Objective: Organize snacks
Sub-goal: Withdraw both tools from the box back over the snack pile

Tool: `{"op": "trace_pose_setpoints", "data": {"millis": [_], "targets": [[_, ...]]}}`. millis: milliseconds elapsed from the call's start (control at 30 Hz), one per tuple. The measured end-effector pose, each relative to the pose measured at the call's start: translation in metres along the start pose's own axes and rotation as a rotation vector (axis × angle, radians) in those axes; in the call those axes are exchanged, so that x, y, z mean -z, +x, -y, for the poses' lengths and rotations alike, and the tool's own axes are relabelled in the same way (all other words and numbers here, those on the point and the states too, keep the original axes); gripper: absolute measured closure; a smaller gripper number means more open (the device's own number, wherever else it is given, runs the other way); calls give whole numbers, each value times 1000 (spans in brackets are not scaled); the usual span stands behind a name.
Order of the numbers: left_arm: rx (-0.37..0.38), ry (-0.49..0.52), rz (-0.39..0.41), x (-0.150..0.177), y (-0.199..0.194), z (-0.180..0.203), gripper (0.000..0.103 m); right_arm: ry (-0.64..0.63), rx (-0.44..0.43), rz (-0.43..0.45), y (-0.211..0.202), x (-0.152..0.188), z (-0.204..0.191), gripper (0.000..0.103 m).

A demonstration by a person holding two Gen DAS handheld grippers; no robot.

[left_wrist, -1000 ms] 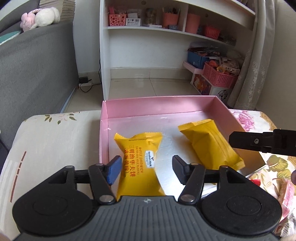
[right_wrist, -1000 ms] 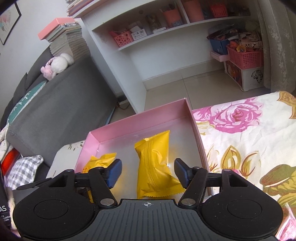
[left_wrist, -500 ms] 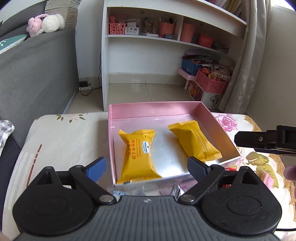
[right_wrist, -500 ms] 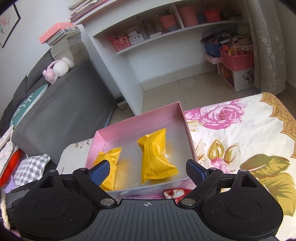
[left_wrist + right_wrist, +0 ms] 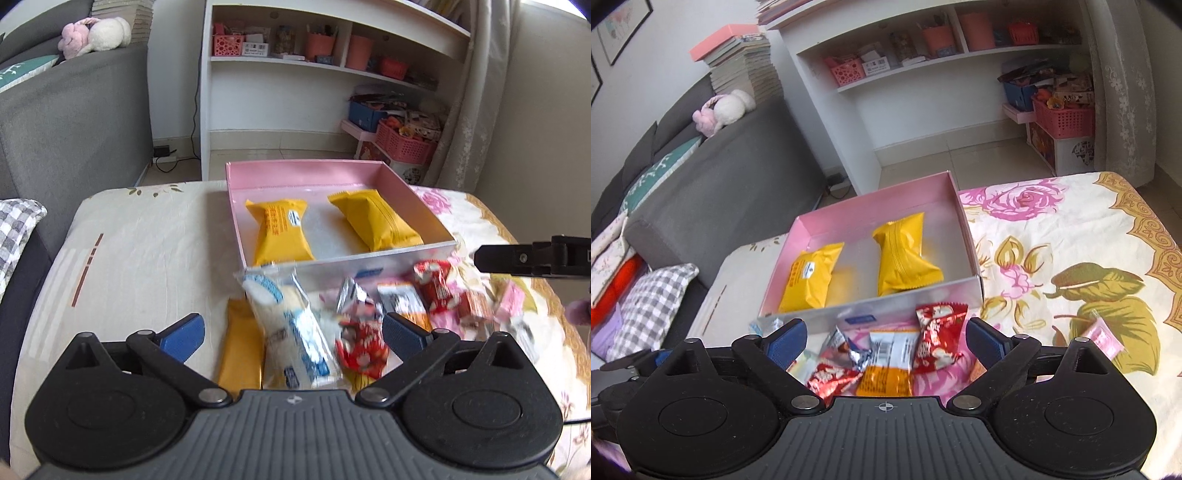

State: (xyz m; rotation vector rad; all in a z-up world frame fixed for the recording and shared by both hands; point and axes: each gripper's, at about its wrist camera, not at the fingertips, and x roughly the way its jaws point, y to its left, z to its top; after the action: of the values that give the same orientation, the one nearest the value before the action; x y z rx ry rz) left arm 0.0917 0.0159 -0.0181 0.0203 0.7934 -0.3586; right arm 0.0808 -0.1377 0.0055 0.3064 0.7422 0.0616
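Observation:
A pink box on the table holds two yellow snack packs, also seen in the right wrist view. Loose snacks lie in front of the box: a white-and-blue pack, a yellow bar, red packs, an orange pack. My left gripper is open and empty above the loose snacks. My right gripper is open and empty above them too; its finger shows in the left wrist view.
The table has a floral cloth. A small pink packet lies at the right. A grey sofa with a checked cushion stands at the left. A white shelf unit and pink baskets stand behind.
Both grippers opened wider and drew back from the box toward me. The two yellow packs stay in the box, and the loose snacks in front of it came into view.

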Motion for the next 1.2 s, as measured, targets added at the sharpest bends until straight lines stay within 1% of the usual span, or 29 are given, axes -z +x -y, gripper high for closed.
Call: {"op": "trace_pose_setpoints", "data": {"millis": [133,267,367,567,667,867,1067,1133,1200], "targets": [[25,58,-10,21,-5,-1,0,-60,-12,0,-6,19,0,8],[32,102,11,37,-9,-4,0,-124,-9,19,-10,37,-1,8],[53,123,16,47,-12,-5,0,-157,-27,14,-11,50,1,8],[96,181,6,70,-14,-10,0,-275,-25,3,-7,77,0,7],[119,207,-7,77,-13,-10,0,-350,-28,16,-8,88,-4,7],[138,237,-29,83,-9,-10,1,-442,-21,-5,-3,104,-12,7],[152,253,-37,85,-8,-10,8,-480,1,-21,4,110,-17,7],[152,261,-40,86,-8,-9,13,-481,8,-21,5,111,-17,7],[150,268,-43,86,-7,-9,17,-478,14,-19,6,111,-16,7]]}}
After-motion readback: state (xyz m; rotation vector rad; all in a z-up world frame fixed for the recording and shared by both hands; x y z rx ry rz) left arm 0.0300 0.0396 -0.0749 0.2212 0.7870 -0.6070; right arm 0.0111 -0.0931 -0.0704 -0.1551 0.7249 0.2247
